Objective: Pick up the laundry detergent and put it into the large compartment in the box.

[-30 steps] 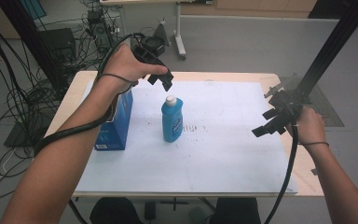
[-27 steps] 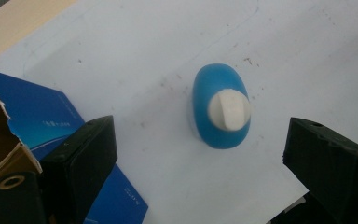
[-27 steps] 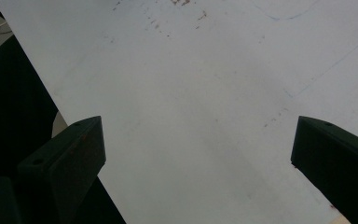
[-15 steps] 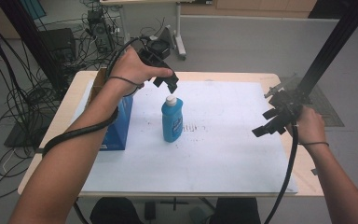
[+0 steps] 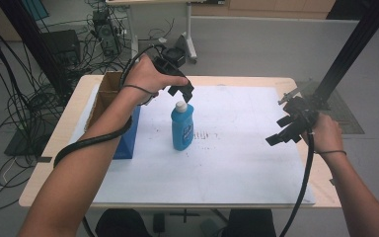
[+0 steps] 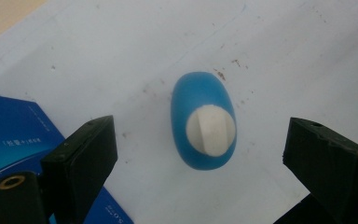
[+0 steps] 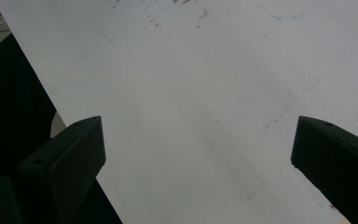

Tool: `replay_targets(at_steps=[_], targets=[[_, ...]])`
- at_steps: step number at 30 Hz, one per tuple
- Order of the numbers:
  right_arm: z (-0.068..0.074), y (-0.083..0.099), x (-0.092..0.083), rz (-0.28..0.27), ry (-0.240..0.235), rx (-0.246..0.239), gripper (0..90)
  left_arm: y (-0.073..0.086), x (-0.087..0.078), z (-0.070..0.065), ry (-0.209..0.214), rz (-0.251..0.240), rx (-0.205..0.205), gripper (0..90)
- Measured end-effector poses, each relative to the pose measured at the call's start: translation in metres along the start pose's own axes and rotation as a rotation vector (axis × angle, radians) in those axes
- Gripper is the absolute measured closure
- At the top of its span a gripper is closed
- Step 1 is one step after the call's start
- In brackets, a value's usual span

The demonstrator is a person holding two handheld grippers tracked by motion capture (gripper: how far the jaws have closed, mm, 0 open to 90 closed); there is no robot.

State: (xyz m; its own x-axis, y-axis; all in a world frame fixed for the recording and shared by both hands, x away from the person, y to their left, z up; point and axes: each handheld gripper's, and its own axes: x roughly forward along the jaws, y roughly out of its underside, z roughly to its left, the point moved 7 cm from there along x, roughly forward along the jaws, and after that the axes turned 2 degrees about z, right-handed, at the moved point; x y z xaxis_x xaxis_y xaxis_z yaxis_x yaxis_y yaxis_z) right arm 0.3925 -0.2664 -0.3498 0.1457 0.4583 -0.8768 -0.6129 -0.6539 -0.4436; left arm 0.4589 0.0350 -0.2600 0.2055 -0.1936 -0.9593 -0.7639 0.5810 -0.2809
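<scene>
Blue bottle (image 6: pixel 203 126) upright; left tool (image 6: pixel 200 154) wide above (clear both sides).

Wide-spread right claw (image 7: pixel 198 172) (over probably paper (image 7: pixel 191 93))

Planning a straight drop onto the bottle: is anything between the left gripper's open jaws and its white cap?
Nothing: in the left gripper view, the left gripper looks straight down on the white cap of the blue bottle, with bare air between.
</scene>
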Motion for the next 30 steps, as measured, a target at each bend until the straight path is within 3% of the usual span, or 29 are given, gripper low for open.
replay_targets(at_steps=[9,30], targets=[[-0.001,0.001,-0.001,0.002,0.006,0.002,2.9,0.000,0.011,-0.002,-0.009,0.010,0.004,10.2],[0.000,0.002,0.004,0.008,-0.002,-0.007,2.9,0.004,0.039,-0.006,0.024,0.029,-0.001,10.3]])
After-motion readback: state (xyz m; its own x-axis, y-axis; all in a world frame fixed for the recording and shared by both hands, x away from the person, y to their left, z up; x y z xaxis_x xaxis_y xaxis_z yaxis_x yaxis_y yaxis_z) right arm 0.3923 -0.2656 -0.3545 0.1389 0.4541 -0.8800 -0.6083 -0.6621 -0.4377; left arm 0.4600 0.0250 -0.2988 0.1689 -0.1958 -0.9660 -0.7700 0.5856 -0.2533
